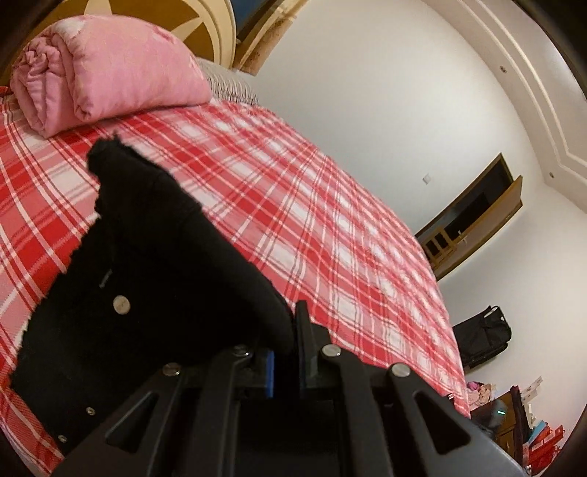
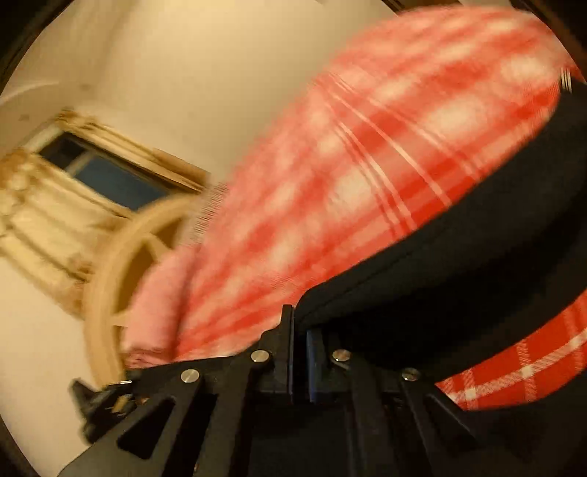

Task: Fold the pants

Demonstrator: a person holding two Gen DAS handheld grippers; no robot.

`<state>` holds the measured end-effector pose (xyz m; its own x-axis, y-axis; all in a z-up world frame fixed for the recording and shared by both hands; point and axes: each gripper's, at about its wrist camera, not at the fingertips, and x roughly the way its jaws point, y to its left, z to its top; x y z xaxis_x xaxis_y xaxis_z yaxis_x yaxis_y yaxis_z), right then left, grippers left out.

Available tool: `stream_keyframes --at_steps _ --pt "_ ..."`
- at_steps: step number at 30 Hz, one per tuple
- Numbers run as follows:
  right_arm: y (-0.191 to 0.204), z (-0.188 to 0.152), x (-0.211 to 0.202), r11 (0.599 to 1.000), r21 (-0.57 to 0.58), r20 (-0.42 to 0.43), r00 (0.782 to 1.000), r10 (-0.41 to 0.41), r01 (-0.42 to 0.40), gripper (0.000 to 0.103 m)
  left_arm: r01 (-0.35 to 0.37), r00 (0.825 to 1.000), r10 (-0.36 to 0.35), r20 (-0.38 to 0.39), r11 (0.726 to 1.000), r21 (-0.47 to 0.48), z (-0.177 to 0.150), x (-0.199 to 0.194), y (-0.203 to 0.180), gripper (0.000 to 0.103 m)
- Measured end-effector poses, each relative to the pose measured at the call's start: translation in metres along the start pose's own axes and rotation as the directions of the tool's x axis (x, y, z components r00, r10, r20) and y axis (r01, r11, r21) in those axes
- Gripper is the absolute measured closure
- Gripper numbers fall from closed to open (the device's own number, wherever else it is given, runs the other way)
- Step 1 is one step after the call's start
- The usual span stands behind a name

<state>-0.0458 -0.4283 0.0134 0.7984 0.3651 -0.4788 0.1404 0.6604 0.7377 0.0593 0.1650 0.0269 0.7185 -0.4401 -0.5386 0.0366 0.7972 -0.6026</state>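
Observation:
The black pants [image 1: 146, 264] lie on the red plaid bedspread [image 1: 312, 205], with a metal waist button [image 1: 121, 304] showing. My left gripper [image 1: 290, 330] is shut on a fold of the pants' fabric at its tips. In the blurred right wrist view, the pants [image 2: 477, 257] stretch as a dark band to the upper right over the bedspread [image 2: 367, 165]. My right gripper [image 2: 299, 323] is shut on the edge of that band.
A rolled pink blanket [image 1: 106, 69] lies at the head of the bed by the round wooden headboard [image 1: 205, 33]. A black bag [image 1: 480, 335] and clutter stand on the floor past the bed. A curtained window [image 2: 110, 172] is on the wall.

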Motion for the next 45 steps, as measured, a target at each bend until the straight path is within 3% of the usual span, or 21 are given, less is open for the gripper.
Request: stream_keyframes --at_steps 2,6,13,19,25,29,32,34,35,36,37,38,39,41,43,44,45 --pt "0.020 -0.007 -0.030 0.996 -0.056 0.030 0.997 0.065 -0.063 0.098 0.021 1.000 -0.021 0.017 1.000 0.005 0.000 -0.013 0.000 0.094" --pt "0.036 -0.041 -0.063 0.986 -0.138 0.013 0.995 0.094 -0.091 0.098 0.028 0.999 -0.030 0.036 0.999 0.042 -0.012 -0.042 0.005 0.094" --pt "0.023 -0.133 -0.078 0.970 -0.242 -0.084 0.996 0.003 -0.023 0.098 -0.051 0.999 0.051 -0.004 0.995 0.082 -0.059 -0.068 0.040 0.094" --pt "-0.003 -0.166 -0.064 0.960 -0.277 -0.145 0.985 -0.096 0.052 0.098 -0.134 0.990 0.139 -0.019 0.980 0.143 -0.095 -0.059 0.063 0.093" --pt "-0.010 -0.182 -0.051 0.945 -0.314 -0.181 0.972 -0.152 0.089 0.098 -0.192 0.978 0.201 -0.061 0.972 0.133 -0.114 -0.042 0.087 0.091" --pt "-0.016 -0.188 -0.047 0.936 -0.333 -0.200 0.962 -0.186 0.112 0.098 -0.194 0.977 0.206 -0.057 0.967 0.162 -0.117 -0.044 0.091 0.084" --pt "-0.023 -0.195 -0.039 0.928 -0.344 -0.217 0.950 -0.225 0.141 0.097 -0.264 0.958 0.278 -0.074 0.952 0.156 -0.120 -0.036 0.103 0.066" --pt "-0.025 -0.195 -0.041 0.929 -0.345 -0.209 0.953 -0.217 0.136 0.095 -0.246 0.963 0.257 -0.081 0.961 0.131 -0.121 -0.039 0.109 0.063" --pt "-0.024 -0.194 -0.043 0.927 -0.351 -0.207 0.954 -0.218 0.136 0.092 -0.260 0.958 0.273 -0.091 0.956 0.133 -0.120 -0.041 0.110 0.053" --pt "-0.022 -0.193 -0.046 0.921 -0.362 -0.206 0.952 -0.227 0.141 0.083 -0.294 0.947 0.308 -0.094 0.945 0.144 -0.118 -0.046 0.112 0.039" --pt "-0.021 -0.193 -0.049 0.917 -0.370 -0.207 0.949 -0.237 0.148 0.068 -0.331 0.934 0.347 -0.086 0.931 0.153 -0.116 -0.050 0.114 0.029" --pt "-0.020 -0.191 -0.053 0.913 -0.375 -0.205 0.946 -0.250 0.160 0.060 -0.383 0.915 0.397 -0.069 0.910 0.159 -0.114 -0.057 0.117 0.012" --pt "-0.018 -0.188 -0.061 0.911 -0.376 -0.192 0.947 -0.256 0.170 0.045 -0.432 0.895 0.443 -0.046 0.888 0.157 -0.111 -0.065 0.121 0.008" --pt "-0.014 -0.177 -0.083 0.915 -0.367 -0.132 0.965 -0.226 0.164 0.039 -0.515 0.855 0.519 -0.002 0.850 0.113 -0.103 -0.087 0.131 0.009" --pt "-0.008 -0.166 -0.096 0.922 -0.360 -0.081 0.979 -0.186 0.146 0.039 -0.604 0.796 0.602 0.064 0.796 0.031 -0.092 -0.108 0.142 0.011" --pt "-0.003 -0.157 -0.101 0.924 -0.361 -0.050 0.987 -0.154 0.126 0.039 -0.622 0.778 0.620 0.100 0.783 -0.014 -0.088 -0.116 0.144 0.013" --pt "0.004 -0.149 -0.102 0.920 -0.376 -0.015 0.992 -0.121 0.107 0.039 -0.618 0.778 0.617 0.120 0.786 -0.034 -0.086 -0.120 0.144 0.018"
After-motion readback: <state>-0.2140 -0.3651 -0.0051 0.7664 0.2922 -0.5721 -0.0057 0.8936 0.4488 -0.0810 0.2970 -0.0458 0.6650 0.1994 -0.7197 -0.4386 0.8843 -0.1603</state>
